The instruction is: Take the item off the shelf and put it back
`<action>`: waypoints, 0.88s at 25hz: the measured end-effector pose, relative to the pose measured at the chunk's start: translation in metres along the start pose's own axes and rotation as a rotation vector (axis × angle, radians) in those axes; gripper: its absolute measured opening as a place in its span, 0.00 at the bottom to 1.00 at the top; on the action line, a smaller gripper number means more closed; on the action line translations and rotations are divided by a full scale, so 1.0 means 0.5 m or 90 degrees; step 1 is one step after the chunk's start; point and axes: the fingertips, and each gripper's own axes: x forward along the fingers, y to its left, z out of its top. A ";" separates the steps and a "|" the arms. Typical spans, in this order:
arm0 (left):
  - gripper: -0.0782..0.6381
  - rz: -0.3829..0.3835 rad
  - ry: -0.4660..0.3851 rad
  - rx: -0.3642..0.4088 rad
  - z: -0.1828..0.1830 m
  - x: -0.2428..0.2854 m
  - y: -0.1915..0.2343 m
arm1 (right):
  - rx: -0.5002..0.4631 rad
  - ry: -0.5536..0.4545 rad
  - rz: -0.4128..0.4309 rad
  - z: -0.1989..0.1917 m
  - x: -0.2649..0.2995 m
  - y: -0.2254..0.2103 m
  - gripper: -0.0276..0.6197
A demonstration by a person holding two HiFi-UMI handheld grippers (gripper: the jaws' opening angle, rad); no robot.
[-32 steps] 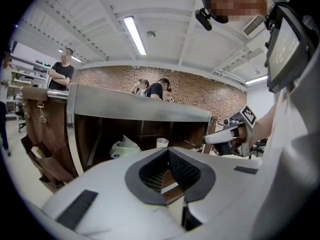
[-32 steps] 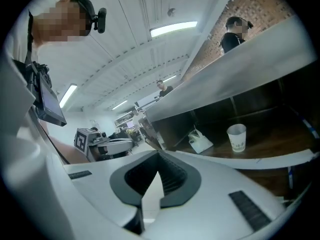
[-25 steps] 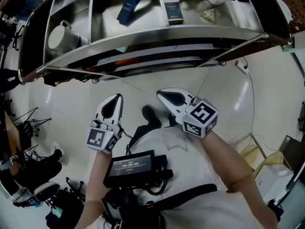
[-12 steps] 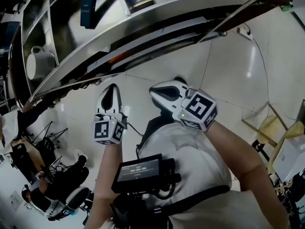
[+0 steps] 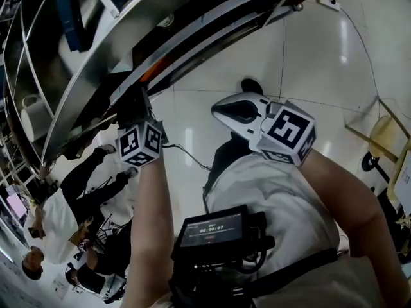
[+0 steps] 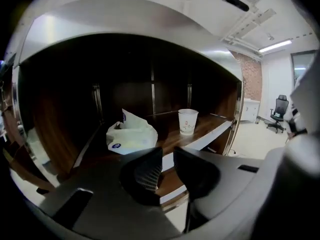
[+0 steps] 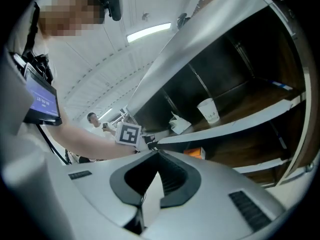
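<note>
A dark wooden shelf [image 6: 210,129] under a curved metal hood holds a crumpled white plastic bag [image 6: 131,135] and a white paper cup [image 6: 187,121]. My left gripper [image 6: 167,156] is raised in front of that shelf, short of the bag; its jaws are opening with nothing between them. In the head view the left gripper [image 5: 136,108] sits at the shelf's metal edge [image 5: 128,43]. My right gripper [image 5: 221,110] hangs lower, near my body, its jaws shut and empty. The right gripper view [image 7: 157,151] shows the cup [image 7: 208,110], the bag [image 7: 180,124] and the left gripper's marker cube [image 7: 128,133].
An orange box [image 7: 194,153] lies on the shelf below. The upper tiers hold a dark blue box [image 5: 67,15] and a white mug [image 5: 32,114]. People [image 5: 58,217] stand to my left. A yellow chair [image 5: 385,133] is on the white floor at right.
My left gripper has risen from waist height to the shelf's edge. The head view has swung so the shelf runs diagonally. The right gripper has stayed low by my body.
</note>
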 end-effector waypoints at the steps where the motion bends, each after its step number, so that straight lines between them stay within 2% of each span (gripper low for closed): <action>1: 0.23 0.002 0.001 0.002 0.004 0.014 0.006 | 0.006 0.001 -0.004 -0.005 -0.006 -0.004 0.05; 3: 0.28 0.005 0.007 0.008 0.010 0.044 0.016 | 0.017 -0.002 -0.017 -0.016 -0.017 -0.014 0.05; 8: 0.33 0.038 0.025 0.006 0.013 0.107 0.053 | 0.037 -0.022 -0.047 -0.013 -0.043 -0.043 0.05; 12: 0.33 0.050 0.036 0.015 0.017 0.147 0.073 | 0.049 -0.027 -0.064 -0.019 -0.056 -0.057 0.05; 16: 0.33 0.065 0.050 0.000 0.022 0.184 0.085 | 0.056 -0.031 -0.072 -0.022 -0.063 -0.064 0.05; 19: 0.21 0.082 0.060 -0.003 0.020 0.191 0.099 | 0.062 -0.032 -0.075 -0.024 -0.065 -0.066 0.05; 22: 0.16 0.085 0.061 0.006 0.023 0.183 0.103 | 0.063 -0.033 -0.075 -0.020 -0.067 -0.070 0.05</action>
